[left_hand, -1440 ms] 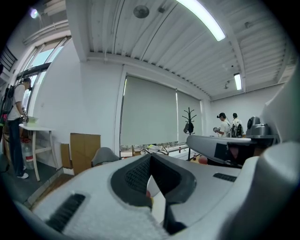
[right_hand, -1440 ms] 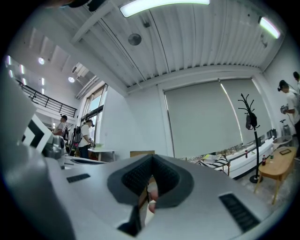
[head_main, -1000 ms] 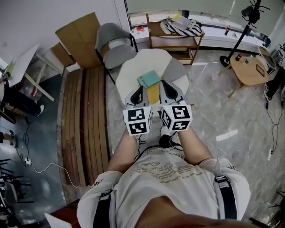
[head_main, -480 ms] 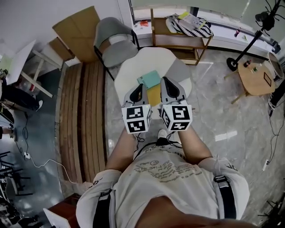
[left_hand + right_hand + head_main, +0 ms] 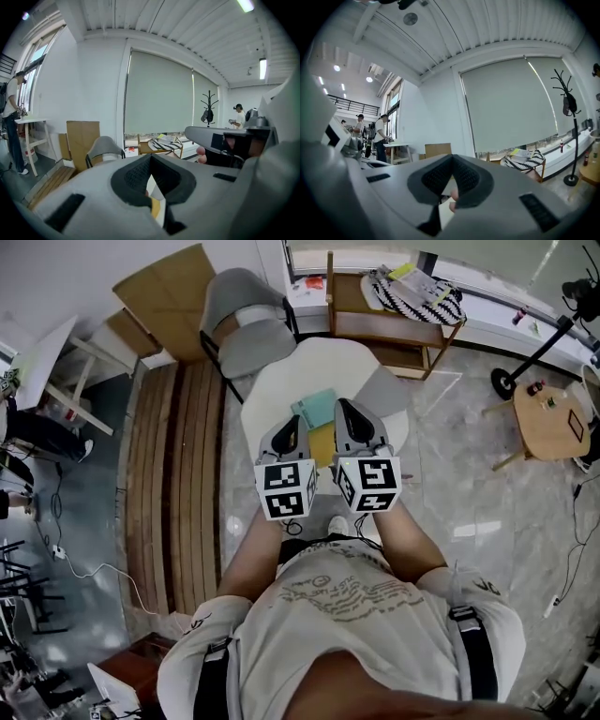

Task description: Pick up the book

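Observation:
A teal book (image 5: pixel 316 409) lies on a round white table (image 5: pixel 281 381), with a yellow book (image 5: pixel 323 443) just nearer to me beside it. In the head view my left gripper (image 5: pixel 289 427) and right gripper (image 5: pixel 345 414) hover side by side above the table's near edge, flanking the yellow book and pointing at the teal one. Both are shut with nothing between the jaws. In the left gripper view the jaws of that gripper (image 5: pixel 152 171) meet, and a sliver of yellow book (image 5: pixel 155 208) shows below them. The right gripper (image 5: pixel 451 180) looks out level across the room.
A grey chair (image 5: pixel 246 320) stands behind the table, cardboard sheets (image 5: pixel 169 296) lean on the wall, and a wooden shelf (image 5: pixel 394 320) holds striped cloth. Wooden planks (image 5: pixel 178 474) lie on the floor at left. A small round wooden table (image 5: pixel 553 423) stands at right.
Both grippers have moved forward together, nearer to the table and the books. Their jaws stay shut and nothing has been touched.

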Motion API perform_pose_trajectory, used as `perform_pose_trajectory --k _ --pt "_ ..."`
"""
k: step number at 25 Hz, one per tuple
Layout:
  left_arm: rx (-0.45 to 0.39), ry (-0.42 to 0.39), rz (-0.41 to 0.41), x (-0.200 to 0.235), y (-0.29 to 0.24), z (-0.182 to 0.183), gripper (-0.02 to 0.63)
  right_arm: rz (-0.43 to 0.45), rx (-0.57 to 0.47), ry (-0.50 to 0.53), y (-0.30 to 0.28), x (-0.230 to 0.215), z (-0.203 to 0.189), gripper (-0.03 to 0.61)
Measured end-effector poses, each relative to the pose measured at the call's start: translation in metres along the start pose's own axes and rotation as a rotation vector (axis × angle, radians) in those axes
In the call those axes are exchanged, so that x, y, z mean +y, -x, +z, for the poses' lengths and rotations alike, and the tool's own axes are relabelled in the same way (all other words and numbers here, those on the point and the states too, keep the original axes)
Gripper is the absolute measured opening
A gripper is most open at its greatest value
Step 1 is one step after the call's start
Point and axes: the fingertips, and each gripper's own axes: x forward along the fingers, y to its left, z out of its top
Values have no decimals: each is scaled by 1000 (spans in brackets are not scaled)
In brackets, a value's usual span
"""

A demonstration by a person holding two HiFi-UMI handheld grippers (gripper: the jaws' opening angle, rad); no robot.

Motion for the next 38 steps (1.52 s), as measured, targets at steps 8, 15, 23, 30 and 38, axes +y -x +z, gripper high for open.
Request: perform_pose_trajectory --k 8,15,23,30,38 --pt "28 12 -29 -1 -33 -5 14 -2 37 7 -23 -18 -12 25" --pt "45 -15 -66 12 -69 -6 14 -63 65 -16 -50 -35 -23 25" --pt "90 -7 -157 42 -117 -15 14 -147 80 -38 -96 -44 -32 25" --pt "190 32 -209 77 -157 -51 14 -210 116 -82 -138 -48 -74 25" --pt "353 86 -221 115 -200 -136 14 -272 210 -92 -175 -54 -147 25"
